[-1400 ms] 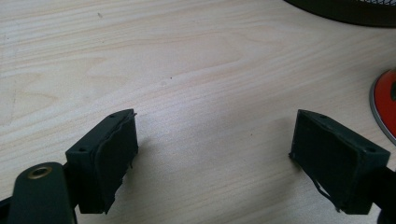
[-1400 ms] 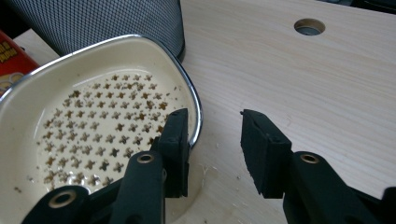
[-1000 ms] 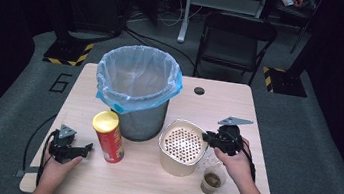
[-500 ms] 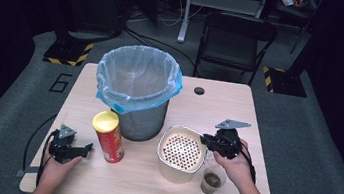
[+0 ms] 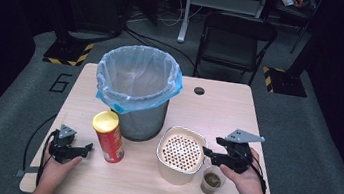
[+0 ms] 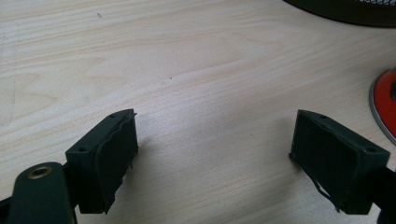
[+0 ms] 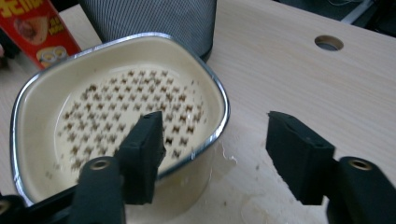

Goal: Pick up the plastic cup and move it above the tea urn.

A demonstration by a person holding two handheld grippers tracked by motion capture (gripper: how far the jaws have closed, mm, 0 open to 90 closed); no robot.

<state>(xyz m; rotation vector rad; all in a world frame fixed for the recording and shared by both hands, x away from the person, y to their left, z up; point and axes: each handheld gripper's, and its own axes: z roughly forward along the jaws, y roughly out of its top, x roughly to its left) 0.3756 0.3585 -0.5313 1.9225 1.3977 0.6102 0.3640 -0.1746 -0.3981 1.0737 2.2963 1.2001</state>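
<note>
Table: bin, can, basket, cup

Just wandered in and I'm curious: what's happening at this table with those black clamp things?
A person sits at a wooden table, a gripper in each hand. The right gripper has just been opening; its jaws now straddle the rim of a cream perforated pot without pressing on it. The pot stands upright beside a small cup. The left gripper rests open on the table near a red chip can. A bin with a blue liner stands behind them.
</note>
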